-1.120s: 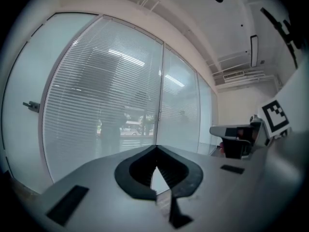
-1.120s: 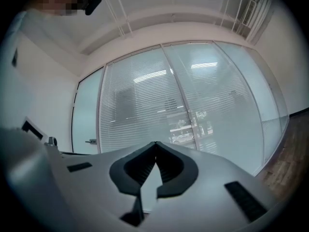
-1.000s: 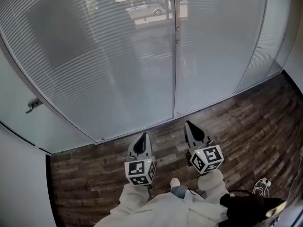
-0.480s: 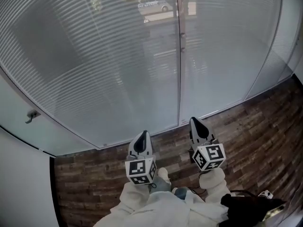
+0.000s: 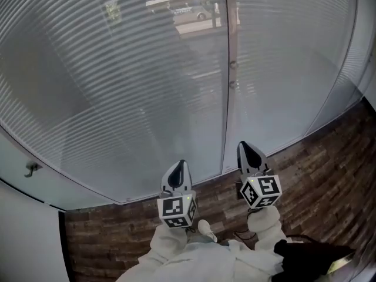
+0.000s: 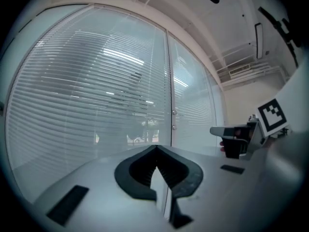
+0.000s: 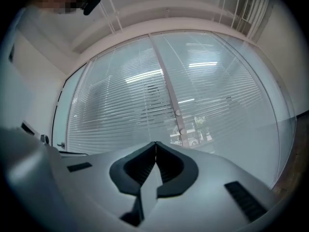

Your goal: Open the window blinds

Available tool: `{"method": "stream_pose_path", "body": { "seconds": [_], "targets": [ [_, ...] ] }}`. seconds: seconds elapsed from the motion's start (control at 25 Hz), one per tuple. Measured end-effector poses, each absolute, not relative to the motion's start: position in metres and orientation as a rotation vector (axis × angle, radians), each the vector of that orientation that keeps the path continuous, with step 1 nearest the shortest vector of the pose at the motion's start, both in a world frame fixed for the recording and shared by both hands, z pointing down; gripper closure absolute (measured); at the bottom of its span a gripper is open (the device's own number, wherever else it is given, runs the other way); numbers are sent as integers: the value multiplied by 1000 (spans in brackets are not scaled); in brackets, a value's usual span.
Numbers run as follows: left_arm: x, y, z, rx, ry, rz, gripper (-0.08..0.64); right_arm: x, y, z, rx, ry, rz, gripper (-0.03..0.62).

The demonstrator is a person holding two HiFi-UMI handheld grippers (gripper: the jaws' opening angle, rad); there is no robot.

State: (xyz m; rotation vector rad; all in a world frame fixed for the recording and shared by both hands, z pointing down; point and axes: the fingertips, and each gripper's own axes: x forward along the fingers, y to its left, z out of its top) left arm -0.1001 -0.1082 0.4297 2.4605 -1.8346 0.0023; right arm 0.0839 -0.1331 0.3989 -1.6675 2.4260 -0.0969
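Closed horizontal window blinds [image 5: 129, 81] fill the upper head view behind glass, split by a vertical frame post [image 5: 228, 110] that carries two small knobs [image 5: 233, 65]. My left gripper [image 5: 178, 170] is shut and empty, pointing level at the blinds left of the post. My right gripper [image 5: 249, 150] is also shut and empty, just right of the post's foot. In the left gripper view the blinds [image 6: 87, 100] and post [image 6: 169, 86] stand ahead of the shut tips [image 6: 155, 148], and the right gripper [image 6: 236, 135] shows at the right. The right gripper view shows the blinds [image 7: 227, 95] beyond its shut tips [image 7: 155, 143].
Dark wood plank floor [image 5: 329, 157] runs below the window. A small metal handle [image 5: 29, 170] sits on the glass panel at the left. A dark bag [image 5: 311, 256] lies at the lower right by my white sleeves. Another blind section [image 5: 352, 69] angles off at the far right.
Both grippers, still shut, have moved forward toward the window. The blinds and post loom larger and closer, and the handle at the left has slid down and left in the view.
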Motion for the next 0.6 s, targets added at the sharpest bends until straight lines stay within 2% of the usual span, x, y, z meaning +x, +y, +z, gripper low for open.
{"method": "stream_pose_path", "body": {
  "seconds": [0.28,0.6],
  "targets": [
    [-114,-204,407,2490,-1828,-48,560,73,-220,371,-1686,2390,-11,580],
    [-96,-257,412,2453,-1830,-35,560,94,-294,349,-1718,2537,188,578]
  ]
}}
